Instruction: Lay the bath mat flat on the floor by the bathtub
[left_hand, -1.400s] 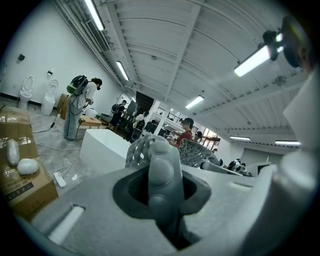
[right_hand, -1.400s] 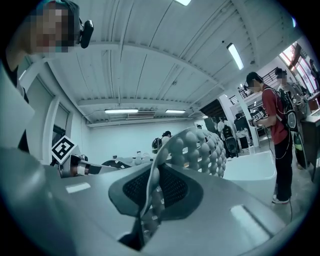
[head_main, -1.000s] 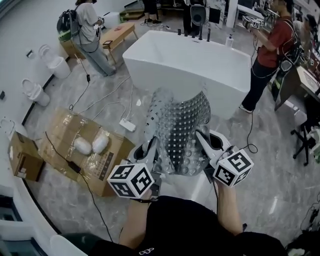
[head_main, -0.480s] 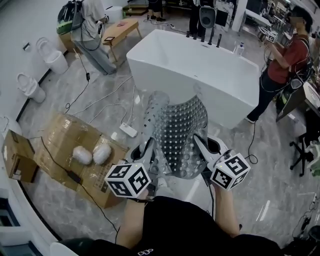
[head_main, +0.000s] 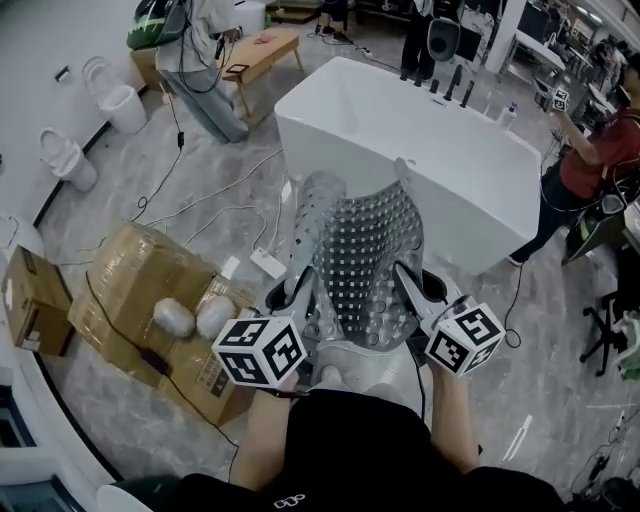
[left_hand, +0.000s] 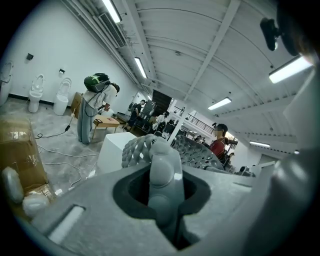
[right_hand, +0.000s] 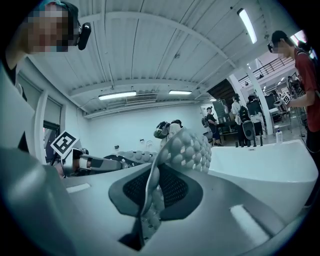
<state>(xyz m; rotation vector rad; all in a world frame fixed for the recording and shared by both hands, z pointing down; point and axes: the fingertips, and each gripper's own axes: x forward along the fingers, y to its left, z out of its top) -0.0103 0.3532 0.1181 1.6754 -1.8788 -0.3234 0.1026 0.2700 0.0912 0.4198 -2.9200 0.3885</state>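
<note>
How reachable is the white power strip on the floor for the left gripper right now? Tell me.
Probably not yet. The left gripper is shut on the bath mat, held up in the air, so its jaws are taken. The power strip lies on open floor nearby, with nothing visibly blocking it.

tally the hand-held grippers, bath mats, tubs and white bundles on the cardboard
hand-held grippers: 2 (left hand-held gripper, right hand-held gripper)
bath mat: 1
bathtub: 1
white bundles: 2
total: 6
</note>
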